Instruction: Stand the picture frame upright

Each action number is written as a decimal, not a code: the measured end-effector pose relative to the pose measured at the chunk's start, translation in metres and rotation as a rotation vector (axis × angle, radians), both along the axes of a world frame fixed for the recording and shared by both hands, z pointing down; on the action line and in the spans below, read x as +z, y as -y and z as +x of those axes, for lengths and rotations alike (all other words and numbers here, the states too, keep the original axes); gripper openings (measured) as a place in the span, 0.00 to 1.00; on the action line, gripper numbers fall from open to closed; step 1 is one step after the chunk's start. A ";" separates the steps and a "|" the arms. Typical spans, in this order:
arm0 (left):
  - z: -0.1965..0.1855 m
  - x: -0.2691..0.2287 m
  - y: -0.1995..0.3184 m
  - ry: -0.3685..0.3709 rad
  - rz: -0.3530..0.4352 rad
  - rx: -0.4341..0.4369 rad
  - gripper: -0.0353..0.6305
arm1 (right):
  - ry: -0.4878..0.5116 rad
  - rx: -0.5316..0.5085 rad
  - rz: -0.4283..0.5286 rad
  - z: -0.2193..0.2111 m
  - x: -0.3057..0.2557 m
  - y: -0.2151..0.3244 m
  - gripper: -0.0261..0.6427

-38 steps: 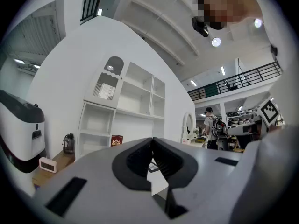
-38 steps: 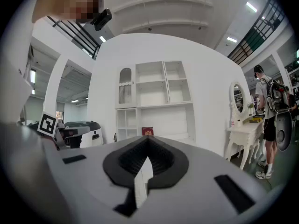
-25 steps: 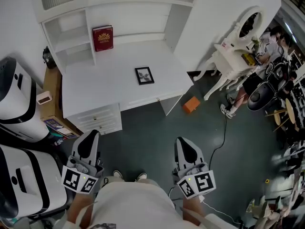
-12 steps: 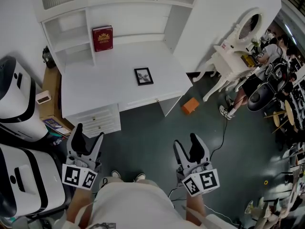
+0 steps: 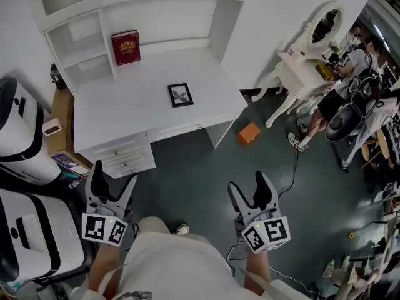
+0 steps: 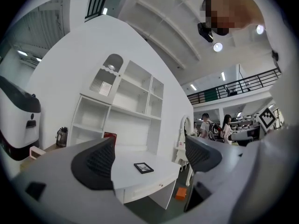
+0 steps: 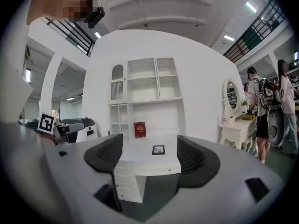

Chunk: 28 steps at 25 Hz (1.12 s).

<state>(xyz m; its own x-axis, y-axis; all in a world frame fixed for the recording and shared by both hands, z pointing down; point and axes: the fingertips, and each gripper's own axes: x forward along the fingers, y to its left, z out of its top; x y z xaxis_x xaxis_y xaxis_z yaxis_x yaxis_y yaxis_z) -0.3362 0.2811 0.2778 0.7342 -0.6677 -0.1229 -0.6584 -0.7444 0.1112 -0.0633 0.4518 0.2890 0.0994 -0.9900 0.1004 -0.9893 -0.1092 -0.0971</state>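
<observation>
A small black picture frame (image 5: 180, 95) lies flat on the white desk (image 5: 125, 117); it also shows as a dark frame (image 6: 143, 167) in the left gripper view and as a dark frame (image 7: 158, 150) in the right gripper view. My left gripper (image 5: 111, 182) and right gripper (image 5: 250, 189) hang low over the dark floor, well short of the desk. Both sets of jaws are opening and stand wide, with nothing between them.
A red book (image 5: 126, 47) stands upright at the back of the desk under white shelves. An orange box (image 5: 248, 133) lies on the floor by the desk's right leg. White machines (image 5: 25, 142) stand at left. A white dressing table (image 5: 306, 61) and people are at right.
Both grippers' jaws have gone from shut to wide open. The view has shifted slightly, with the desk now a little further left and up.
</observation>
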 end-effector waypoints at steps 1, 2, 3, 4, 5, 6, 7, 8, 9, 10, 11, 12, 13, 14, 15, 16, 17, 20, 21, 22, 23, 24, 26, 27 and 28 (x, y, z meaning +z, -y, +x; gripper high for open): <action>0.006 0.004 -0.002 0.002 -0.009 0.005 0.74 | 0.010 -0.001 -0.004 0.002 0.004 -0.001 0.58; 0.011 0.008 -0.004 0.004 -0.016 0.011 0.74 | 0.018 -0.003 -0.009 0.005 0.007 -0.002 0.58; 0.017 0.010 -0.005 0.006 -0.021 0.017 0.74 | 0.024 -0.007 -0.016 0.007 0.009 -0.001 0.58; 0.023 0.011 -0.004 0.009 -0.022 0.023 0.74 | 0.027 -0.013 -0.024 0.008 0.011 0.000 0.58; 0.029 0.011 -0.002 0.013 -0.020 0.027 0.74 | 0.027 -0.019 -0.030 0.011 0.012 0.003 0.58; 0.034 0.011 0.002 0.015 -0.018 0.028 0.74 | 0.026 -0.024 -0.035 0.014 0.013 0.008 0.58; 0.039 0.013 0.008 0.015 -0.020 0.026 0.74 | 0.025 -0.029 -0.040 0.017 0.014 0.014 0.58; 0.045 0.016 0.015 0.015 -0.027 0.023 0.74 | 0.026 -0.033 -0.047 0.022 0.016 0.022 0.58; 0.051 0.020 0.023 0.017 -0.037 0.021 0.74 | 0.029 -0.038 -0.053 0.027 0.019 0.030 0.58; 0.058 0.026 0.031 0.019 -0.049 0.020 0.74 | 0.033 -0.042 -0.061 0.032 0.022 0.039 0.58; 0.065 0.032 0.040 0.023 -0.063 0.021 0.74 | 0.037 -0.045 -0.070 0.037 0.026 0.049 0.58; 0.074 0.038 0.049 0.026 -0.078 0.024 0.74 | 0.040 -0.047 -0.080 0.043 0.030 0.059 0.58; 0.083 0.045 0.059 0.029 -0.094 0.026 0.74 | 0.044 -0.049 -0.092 0.049 0.034 0.070 0.58; 0.093 0.052 0.071 0.033 -0.107 0.030 0.74 | 0.049 -0.050 -0.102 0.056 0.038 0.083 0.58; 0.103 0.059 0.085 0.039 -0.117 0.033 0.74 | 0.053 -0.053 -0.112 0.064 0.041 0.098 0.58; 0.114 0.064 0.101 0.046 -0.123 0.036 0.74 | 0.056 -0.057 -0.120 0.071 0.044 0.114 0.58; 0.124 0.069 0.117 0.051 -0.127 0.038 0.74 | 0.054 -0.062 -0.127 0.079 0.046 0.131 0.58; 0.153 0.078 0.173 0.053 -0.154 0.037 0.74 | 0.042 -0.077 -0.151 0.105 0.046 0.189 0.58; 0.162 0.080 0.191 0.051 -0.167 0.036 0.74 | 0.041 -0.085 -0.159 0.112 0.044 0.209 0.58; 0.170 0.082 0.207 0.050 -0.179 0.035 0.74 | 0.041 -0.096 -0.168 0.118 0.042 0.228 0.58; 0.178 0.084 0.223 0.046 -0.188 0.035 0.73 | 0.041 -0.109 -0.177 0.123 0.040 0.246 0.58; 0.186 0.087 0.237 0.040 -0.196 0.037 0.73 | 0.041 -0.122 -0.184 0.126 0.037 0.264 0.58; 0.197 0.091 0.265 0.032 -0.208 0.046 0.73 | 0.040 -0.142 -0.185 0.130 0.029 0.298 0.58; 0.202 0.094 0.276 0.036 -0.215 0.051 0.73 | 0.039 -0.150 -0.181 0.131 0.025 0.312 0.58; 0.208 0.096 0.287 0.043 -0.224 0.055 0.73 | 0.040 -0.156 -0.180 0.133 0.022 0.325 0.58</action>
<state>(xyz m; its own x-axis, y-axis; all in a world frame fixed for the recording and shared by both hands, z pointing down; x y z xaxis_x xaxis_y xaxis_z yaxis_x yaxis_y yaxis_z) -0.1282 -0.0057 0.3734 0.7714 -0.6338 0.0562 -0.6254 -0.7390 0.2504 0.0697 0.1266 0.3110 -0.0612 -0.9588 0.2773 -0.9913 0.0260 -0.1289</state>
